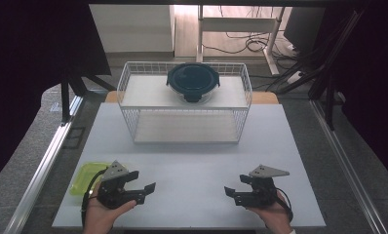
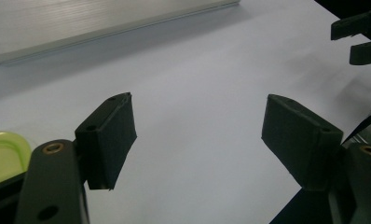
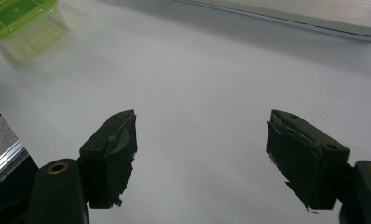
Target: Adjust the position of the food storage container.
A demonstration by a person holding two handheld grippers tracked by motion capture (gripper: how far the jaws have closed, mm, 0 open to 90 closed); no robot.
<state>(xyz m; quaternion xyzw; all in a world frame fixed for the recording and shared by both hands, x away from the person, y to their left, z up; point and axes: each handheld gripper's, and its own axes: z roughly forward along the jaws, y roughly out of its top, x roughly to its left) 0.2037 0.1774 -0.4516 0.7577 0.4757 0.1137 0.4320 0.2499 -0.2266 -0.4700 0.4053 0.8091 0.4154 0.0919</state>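
Note:
A green-lidded clear container sits at the table's front left, partly behind my left gripper. That gripper is open with only bare table between its pads, and the green lid's edge lies at the lower left of its view. At the front right my right gripper is open too, nothing between its fingers. From the right gripper view the green container stands far off at the top left. A round glass container with a dark lid rests on the upper level of a white wire rack.
The white table top lies between the two hands and the rack. The rack's base edge crosses the top of the left gripper view. Metal rails run along both sides of the table. Dark stands and cables are behind the rack.

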